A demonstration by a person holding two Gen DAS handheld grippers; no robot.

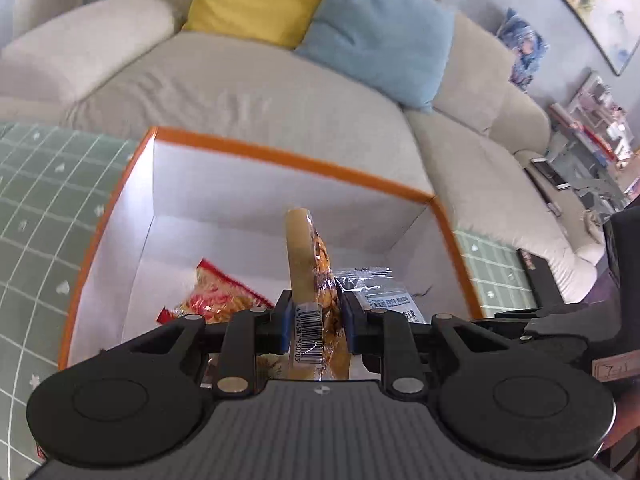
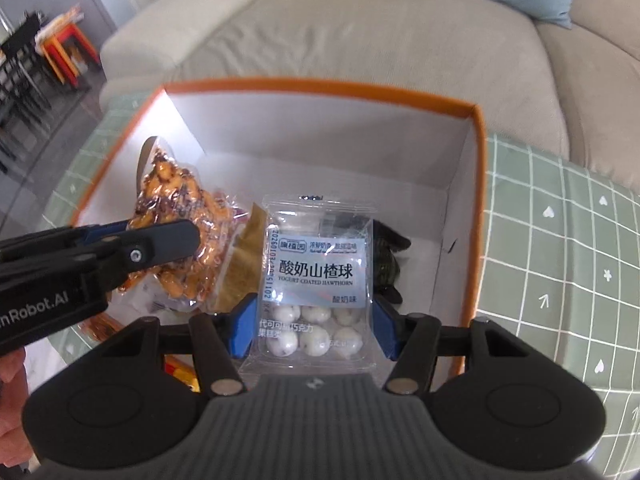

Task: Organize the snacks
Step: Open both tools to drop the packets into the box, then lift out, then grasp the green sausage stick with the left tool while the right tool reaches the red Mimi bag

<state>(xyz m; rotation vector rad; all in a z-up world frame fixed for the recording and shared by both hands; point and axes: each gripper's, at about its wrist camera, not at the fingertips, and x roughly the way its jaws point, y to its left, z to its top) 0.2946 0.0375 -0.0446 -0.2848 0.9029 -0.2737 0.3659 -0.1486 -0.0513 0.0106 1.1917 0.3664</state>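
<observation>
On the left a green gridded cloth (image 1: 36, 200) covers the table, and on it stands the box (image 1: 288, 160), white inside with an orange rim. The left gripper (image 1: 316, 320) hangs over the box's near side with its blue pads pinched tight on a nut pack (image 1: 316, 280), which stands on edge between them, barcode toward the camera, its top rising above the fingers. Below it on the box floor lie a red pack (image 1: 216, 296) to the left and a clear pack (image 1: 384, 292) to the right, both partly hidden by the gripper.

In the right wrist view the left gripper (image 2: 132, 248) comes in from the left edge, clamped on the nut pack (image 2: 180, 208), which leans over the left half of the box (image 2: 320, 84). Just right of it a tan pack (image 2: 248, 256) lies in the box. The right gripper (image 2: 314, 328) is part open, its blue pads pressed against both side edges of a clear hawthorn pack (image 2: 316, 264), held upright and facing the camera, white balls showing in its lower half. Behind that pack's right edge a dark item (image 2: 390, 264) rests on the box floor; what it is cannot be told. Farther right the cloth (image 2: 560, 240) shows again, and a beige sofa (image 2: 360, 32) stands behind the box
</observation>
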